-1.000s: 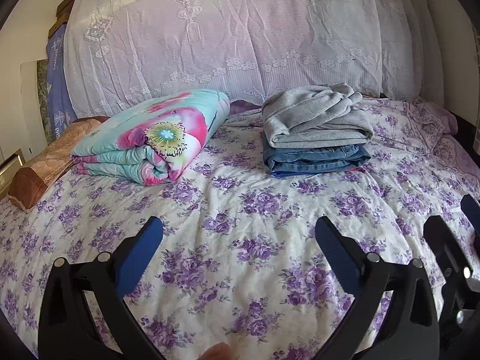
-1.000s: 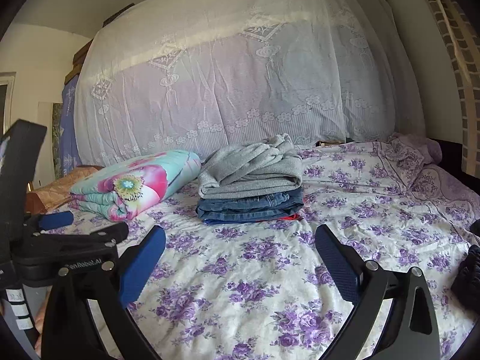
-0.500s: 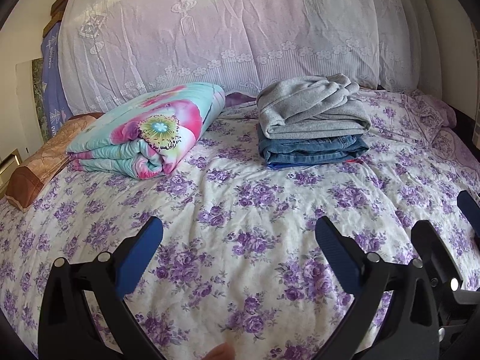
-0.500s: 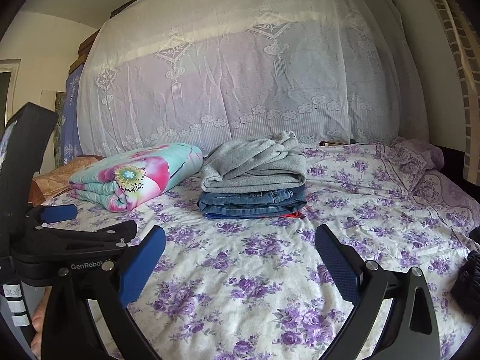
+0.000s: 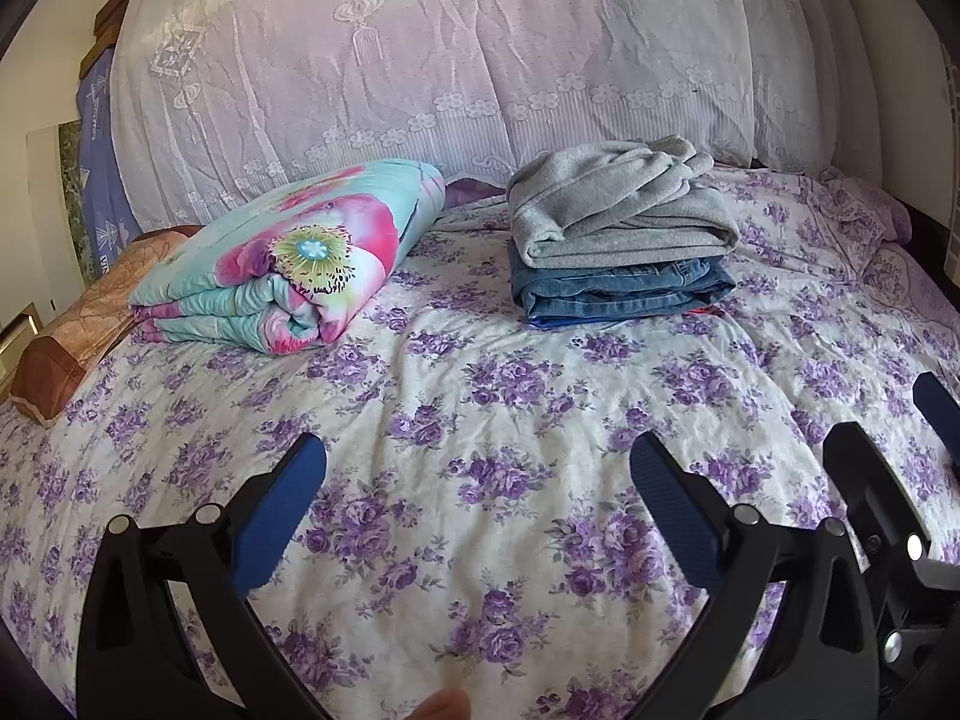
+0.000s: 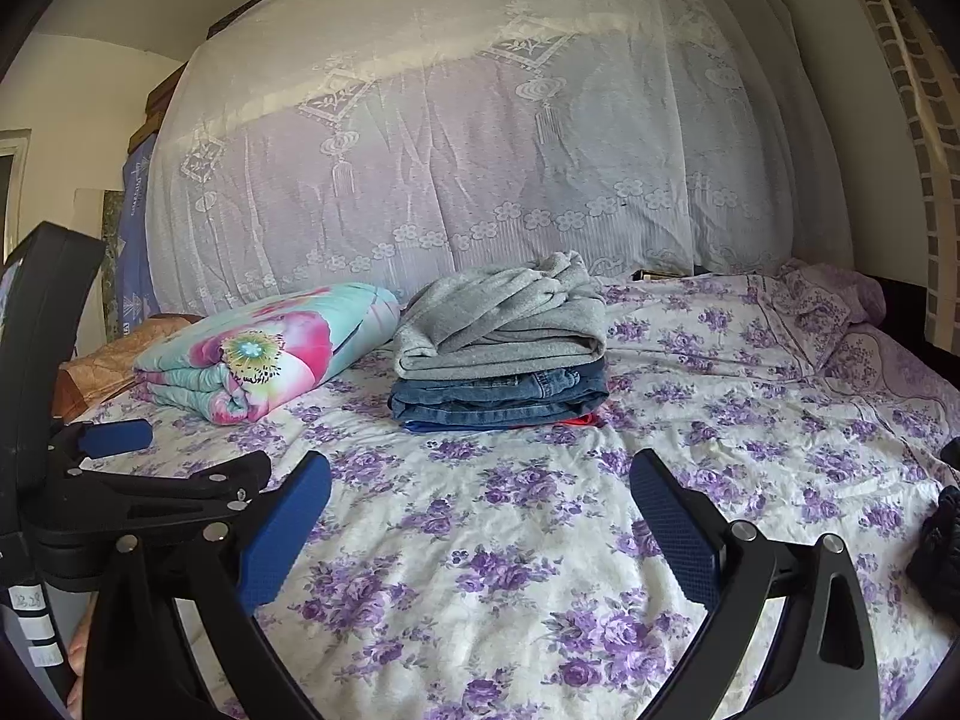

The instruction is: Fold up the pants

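Observation:
Folded grey pants [image 5: 618, 210] lie on top of folded blue jeans [image 5: 624, 291] in a stack at the far middle of the bed; the stack also shows in the right wrist view [image 6: 501, 324]. My left gripper [image 5: 477, 495] is open and empty, low over the purple-flowered sheet [image 5: 480, 420], well short of the stack. My right gripper [image 6: 480, 501] is open and empty, also short of the stack. The left gripper's fingers [image 6: 114, 438] show at the left of the right wrist view, and the right gripper's fingers [image 5: 864, 480] show at the right of the left wrist view.
A folded floral quilt [image 5: 282, 264] lies left of the stack. An orange-brown pillow [image 5: 78, 324] sits at the far left edge. A lace-covered pile of bedding [image 5: 468, 60] rises behind. A dark object [image 6: 942, 546] lies at the right edge.
Both grippers have tilted and shifted slightly, so the stack sits a little lower and nearer in view. Both jaws stay open and empty.

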